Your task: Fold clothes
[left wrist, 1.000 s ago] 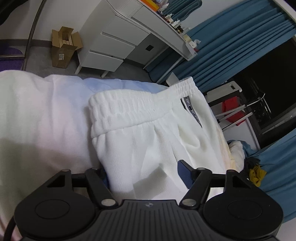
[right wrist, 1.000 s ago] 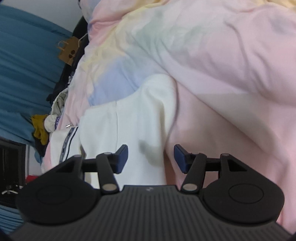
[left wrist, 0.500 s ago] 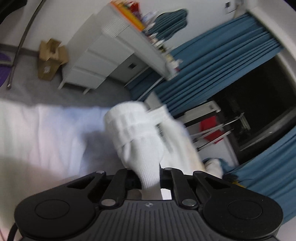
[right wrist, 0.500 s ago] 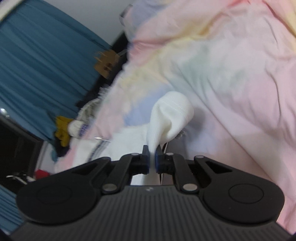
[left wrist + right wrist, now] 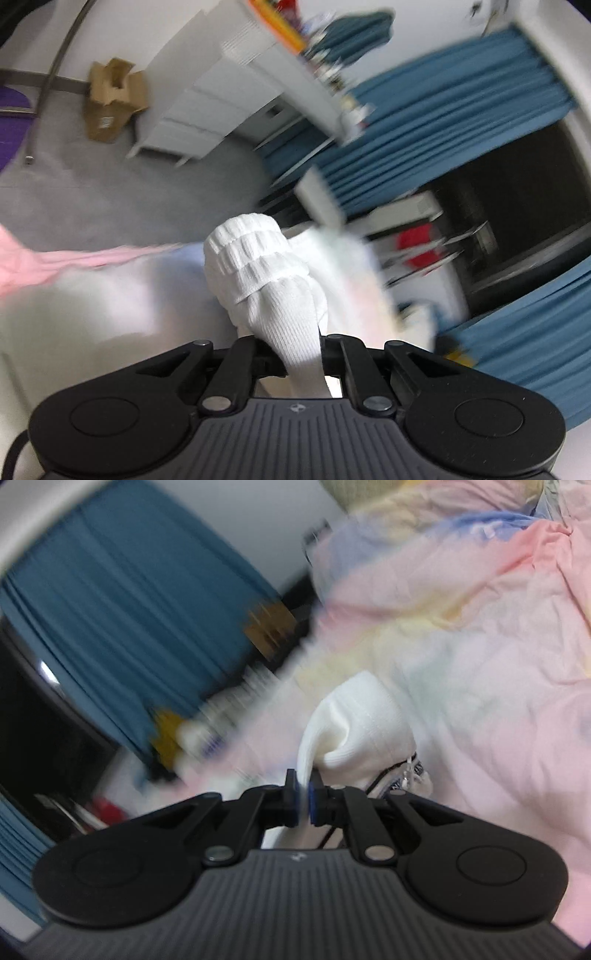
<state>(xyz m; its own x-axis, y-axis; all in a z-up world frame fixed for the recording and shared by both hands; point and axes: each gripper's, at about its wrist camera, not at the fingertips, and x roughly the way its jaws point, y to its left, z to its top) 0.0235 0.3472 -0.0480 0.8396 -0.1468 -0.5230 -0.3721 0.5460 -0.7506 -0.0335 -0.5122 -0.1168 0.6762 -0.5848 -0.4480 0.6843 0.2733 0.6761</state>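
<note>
A pair of white ribbed shorts (image 5: 271, 288) is lifted off the bed. In the left wrist view my left gripper (image 5: 301, 350) is shut on the fabric just below the gathered elastic waistband, which bunches up in front of the jaws. In the right wrist view my right gripper (image 5: 303, 801) is shut on the hem end of the white shorts (image 5: 364, 725), which folds over above the pads; a striped drawstring hangs at the right of the fold. Both views are blurred.
A pastel pink, yellow and blue bedsheet (image 5: 480, 635) covers the bed below. Beyond the bed edge stand a white drawer desk (image 5: 207, 99), a cardboard box (image 5: 110, 99) on the grey floor, blue curtains (image 5: 443, 122) and a pile of clothes (image 5: 177, 731).
Both grippers closed on the shorts, which lay flat a second ago, and lifted them off the bed. The fabric now hangs bunched from each pair of jaws.
</note>
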